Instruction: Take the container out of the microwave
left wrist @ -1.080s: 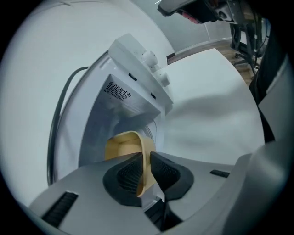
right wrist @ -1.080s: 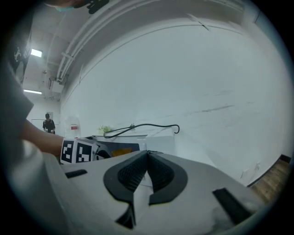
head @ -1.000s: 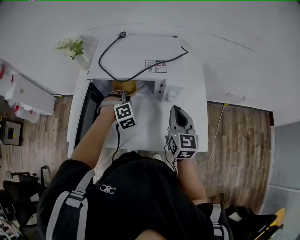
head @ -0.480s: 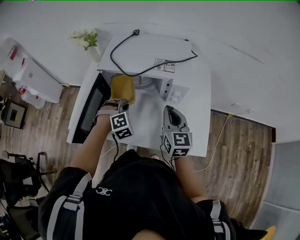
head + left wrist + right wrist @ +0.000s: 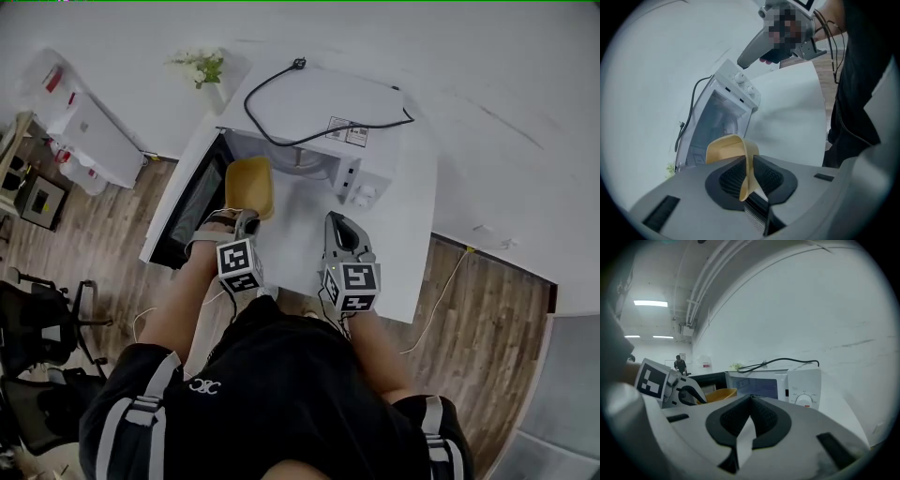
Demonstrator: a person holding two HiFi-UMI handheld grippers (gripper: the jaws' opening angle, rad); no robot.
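A white rectangular label (image 5: 347, 131) lies on the top of the white microwave oven (image 5: 319, 103), with print too small to read. Beside it a black power cord (image 5: 281, 141) loops across that top. The control panel carries two round white dials (image 5: 805, 399), and the marks around them cannot be read. Each gripper's cube shows black-and-white square markers. A small white emblem (image 5: 206, 384) sits on the person's black shirt. In the right gripper view a red-and-white sign (image 5: 707, 365) hangs on the far wall, unreadable.

The yellow-tan plastic container (image 5: 250, 185) is outside the oven cavity, just in front of its open mouth and over the white bench (image 5: 412, 244). The left gripper (image 5: 246, 217) holds it by the near wall: its dark ribbed fingers (image 5: 733, 176) pinch that wall between them. The right gripper (image 5: 339, 225) hovers over the bench in front of the control panel. Its fingers (image 5: 764, 416) are pressed together with nothing between them.

The dark glass door (image 5: 187, 206) stands swung out to the left, along the bench's left edge and close beside the container. Between the oven front and the person the bench top is bare. It is also bare to the right of the right gripper, out to the right edge. Beyond the edges lies brown wood-plank floor (image 5: 487, 281). A white cabinet (image 5: 89, 131) and a small bunch of white flowers (image 5: 200, 67) stand off to the left.
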